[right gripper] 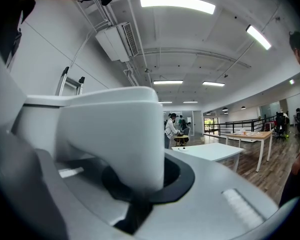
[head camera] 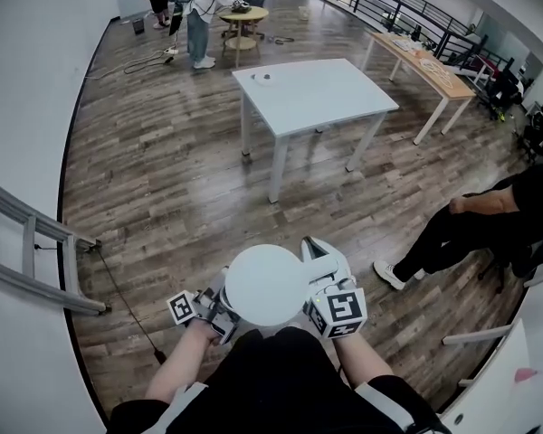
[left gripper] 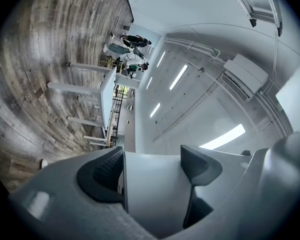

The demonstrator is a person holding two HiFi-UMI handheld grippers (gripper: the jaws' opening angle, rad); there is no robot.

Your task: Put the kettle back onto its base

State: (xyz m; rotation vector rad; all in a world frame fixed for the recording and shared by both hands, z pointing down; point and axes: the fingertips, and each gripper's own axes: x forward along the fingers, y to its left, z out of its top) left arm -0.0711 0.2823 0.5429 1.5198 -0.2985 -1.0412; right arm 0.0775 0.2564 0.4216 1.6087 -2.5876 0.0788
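A white kettle [head camera: 265,285] with a round lid hangs in front of my body over the wood floor, held from both sides. My left gripper [head camera: 215,304] is shut on its left side; in the left gripper view the kettle's white wall [left gripper: 152,184] fills the gap between the dark pads [left gripper: 102,171]. My right gripper [head camera: 321,286] is shut on the right side, where the white handle [right gripper: 115,134] sits between the jaws of that gripper [right gripper: 140,186]. A small round disc [head camera: 264,78], possibly the base, lies on the white table [head camera: 326,98] ahead.
A wooden table [head camera: 425,66] stands by a railing at the back right. People stand round a small round table [head camera: 242,16] at the far end. A seated person's legs [head camera: 443,238] reach in from the right. A metal ladder [head camera: 27,251] lies at the left wall.
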